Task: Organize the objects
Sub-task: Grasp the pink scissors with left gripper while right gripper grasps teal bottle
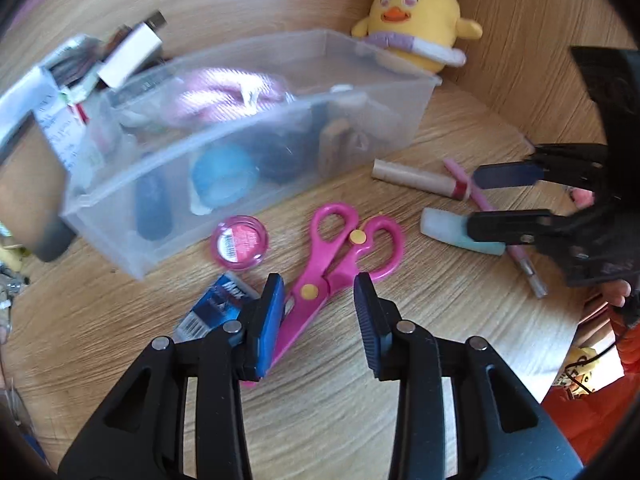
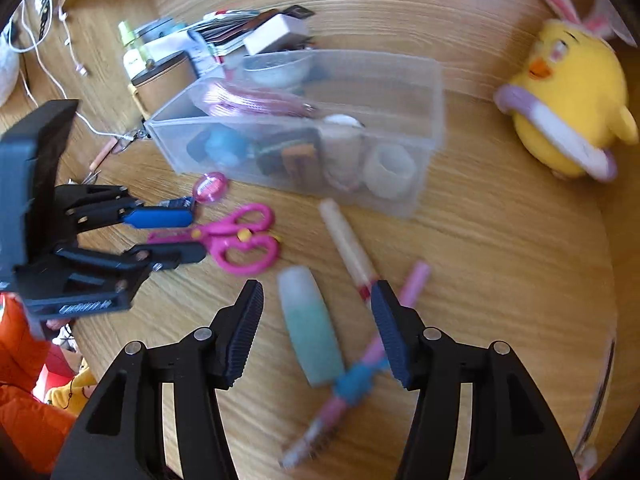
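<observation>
Pink scissors [image 1: 332, 264] lie on the wooden table, also in the right wrist view [image 2: 236, 240]. My left gripper [image 1: 320, 300] is open, its jaws either side of the scissors' pivot. My right gripper [image 2: 316, 312] is open over a teal and white tube [image 2: 310, 328], which also shows in the left wrist view [image 1: 444, 228]. A pink pen [image 2: 376, 344] and a beige tube [image 2: 348, 248] lie beside it. A clear plastic bin [image 1: 240, 140] holds several small items.
A round pink pot [image 1: 239, 242] and a blue packet [image 1: 216, 308] lie near the bin's front. A yellow chick plush [image 1: 416, 20] sits behind the bin by the wooden wall. Boxes, bottles and cables [image 2: 160, 48] crowd the far left.
</observation>
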The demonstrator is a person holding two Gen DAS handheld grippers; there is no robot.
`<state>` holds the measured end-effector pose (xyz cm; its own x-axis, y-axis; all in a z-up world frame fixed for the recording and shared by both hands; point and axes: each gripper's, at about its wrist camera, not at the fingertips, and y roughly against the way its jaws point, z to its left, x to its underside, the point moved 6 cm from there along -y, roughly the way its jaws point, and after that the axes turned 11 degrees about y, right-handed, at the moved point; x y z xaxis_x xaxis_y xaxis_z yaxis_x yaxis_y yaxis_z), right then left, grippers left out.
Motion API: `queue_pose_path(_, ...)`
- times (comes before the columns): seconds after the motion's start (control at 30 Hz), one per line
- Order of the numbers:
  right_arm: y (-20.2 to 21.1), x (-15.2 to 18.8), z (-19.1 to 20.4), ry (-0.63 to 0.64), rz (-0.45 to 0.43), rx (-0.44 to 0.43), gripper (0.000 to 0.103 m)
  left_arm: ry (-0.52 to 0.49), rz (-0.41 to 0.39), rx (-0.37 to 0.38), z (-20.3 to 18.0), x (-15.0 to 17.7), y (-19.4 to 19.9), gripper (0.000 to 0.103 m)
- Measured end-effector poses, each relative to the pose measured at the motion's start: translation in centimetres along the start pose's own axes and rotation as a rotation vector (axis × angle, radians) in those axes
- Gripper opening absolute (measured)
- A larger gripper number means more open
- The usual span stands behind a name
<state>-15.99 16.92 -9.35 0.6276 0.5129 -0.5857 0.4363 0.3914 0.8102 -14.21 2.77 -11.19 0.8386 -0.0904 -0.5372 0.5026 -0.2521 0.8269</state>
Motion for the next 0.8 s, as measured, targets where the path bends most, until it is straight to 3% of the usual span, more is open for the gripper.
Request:
queue_pose_path(0.3, -0.6, 0.6, 0.6, 0.041, -0.014, -0.008, 0.052, 0.006, 0.03, 0.051, -0.9, 1.1, 0.4, 0.04)
queue_pose_path(0.5, -1.6, 0.3, 1.7, 0.098, -0.002, -0.002, 0.045, -0.007, 0.009, -0.02, -1.0, 0.8, 0.1, 0.04)
queue_pose_path(0.7, -2.1, 0.2, 1.8, 0.104, -0.003, 0.03, 0.024, -0.026, -0.031, -0.046, -1.3, 0.2, -0.4, 0.022)
queue_pose_path(0.8, -2.0, 0.1, 1.7, 0.078, -0.015, 0.022, 0.023, -0.007, -0.038, -0.043, -1.2, -0.1, -0.4, 0.02)
